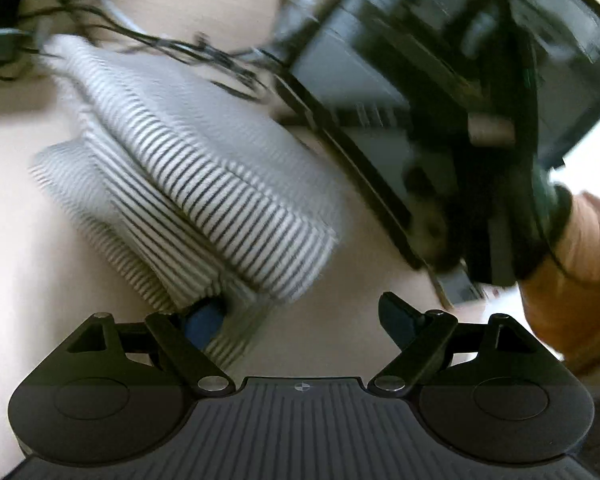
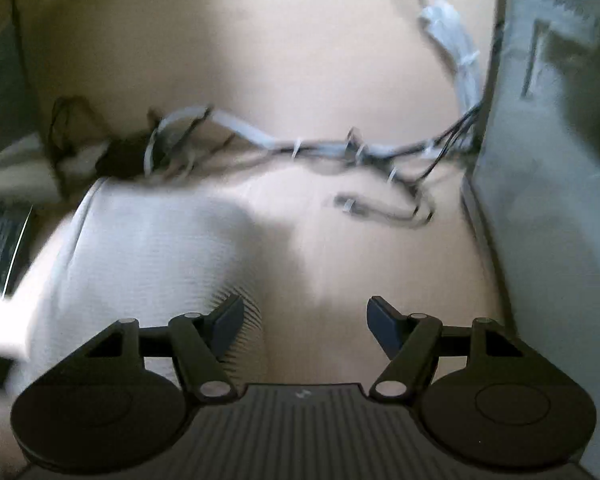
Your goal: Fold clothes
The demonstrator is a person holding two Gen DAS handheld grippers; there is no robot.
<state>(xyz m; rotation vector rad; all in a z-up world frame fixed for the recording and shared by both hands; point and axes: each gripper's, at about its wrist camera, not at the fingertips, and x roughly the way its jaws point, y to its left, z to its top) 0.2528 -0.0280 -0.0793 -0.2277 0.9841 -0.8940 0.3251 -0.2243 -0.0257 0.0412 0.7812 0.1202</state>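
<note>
A folded white garment with thin dark stripes [image 1: 204, 168] lies on the beige table [image 1: 28, 280], blurred in the left wrist view. My left gripper [image 1: 300, 320] is open. Its left fingertip [image 1: 204, 322] is at the garment's near corner, and its right one stands over bare table. In the right wrist view the same garment [image 2: 140, 248] fills the lower left. My right gripper [image 2: 306, 322] is open, its left fingertip [image 2: 228, 320] over the garment's edge, with nothing between the pads. The right gripper's dark body [image 1: 480, 200] shows blurred, held by a gloved hand with an orange sleeve [image 1: 580, 272].
A tangle of black and white cables [image 2: 320, 148] runs across the table beyond the garment. A grey upright panel [image 2: 540, 200] bounds the right side. A dark keyboard-like object [image 2: 0, 248] sits at the far left. A dark box [image 1: 380, 72] stands behind the cables.
</note>
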